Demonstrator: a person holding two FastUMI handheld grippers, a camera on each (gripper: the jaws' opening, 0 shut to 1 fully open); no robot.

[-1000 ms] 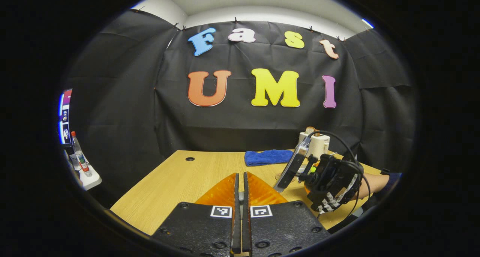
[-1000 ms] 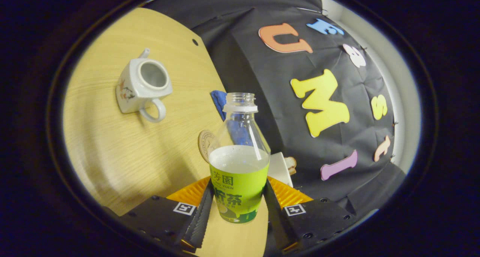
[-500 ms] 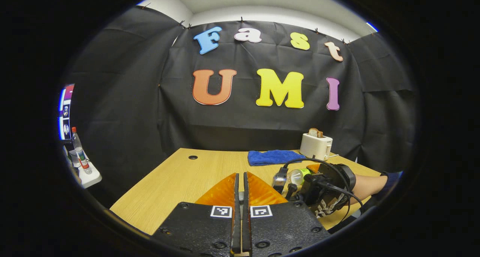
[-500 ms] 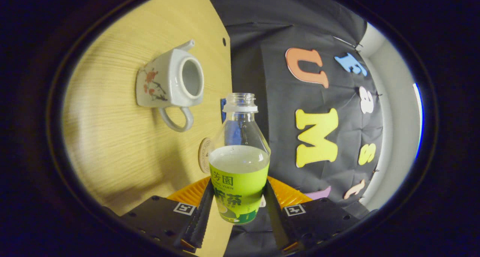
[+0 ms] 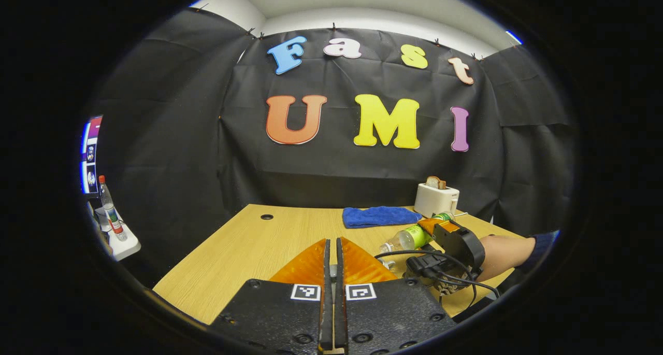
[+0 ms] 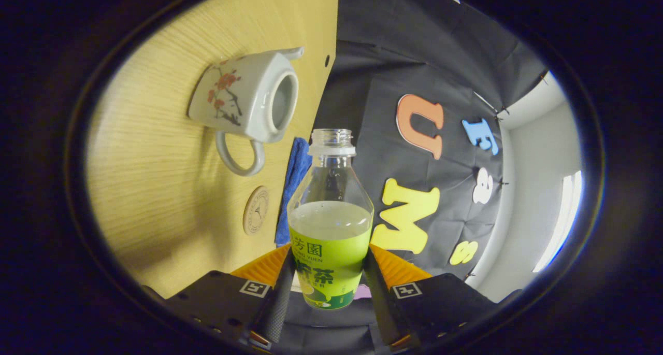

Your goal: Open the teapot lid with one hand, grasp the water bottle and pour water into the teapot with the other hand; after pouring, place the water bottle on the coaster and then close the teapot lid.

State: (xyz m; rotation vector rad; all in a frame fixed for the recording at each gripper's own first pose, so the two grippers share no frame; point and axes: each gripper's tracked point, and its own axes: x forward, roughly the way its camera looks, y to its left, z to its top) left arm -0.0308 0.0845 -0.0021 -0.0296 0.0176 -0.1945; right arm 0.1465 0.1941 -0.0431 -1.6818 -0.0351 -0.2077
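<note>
My right gripper (image 6: pixel 329 285) is shut on the green-labelled water bottle (image 6: pixel 331 225), which has no cap and is partly full. In the right gripper view the scene is rolled about a quarter turn. The white teapot (image 6: pixel 248 101) stands on the table with its lid off, its mouth just up-left of the bottle's neck. The round coaster (image 6: pixel 256 210) lies beside it. In the left gripper view the right gripper (image 5: pixel 426 231) holds the bottle (image 5: pixel 409 237) nearly level, mouth pointing left. My left gripper (image 5: pixel 331 293) is shut above the table; anything between its fingers is hidden.
A blue cloth (image 5: pixel 378 216) and a white toaster (image 5: pixel 436 199) with bread sit at the back of the wooden table (image 5: pixel 248 246). A hand and dark sleeve (image 5: pixel 510 251) hold the right gripper. A side shelf (image 5: pixel 116 243) with a bottle stands off the table's left.
The right gripper has rolled further, tipping the bottle from upright to nearly level, its mouth closer to the teapot. The left gripper has barely moved.
</note>
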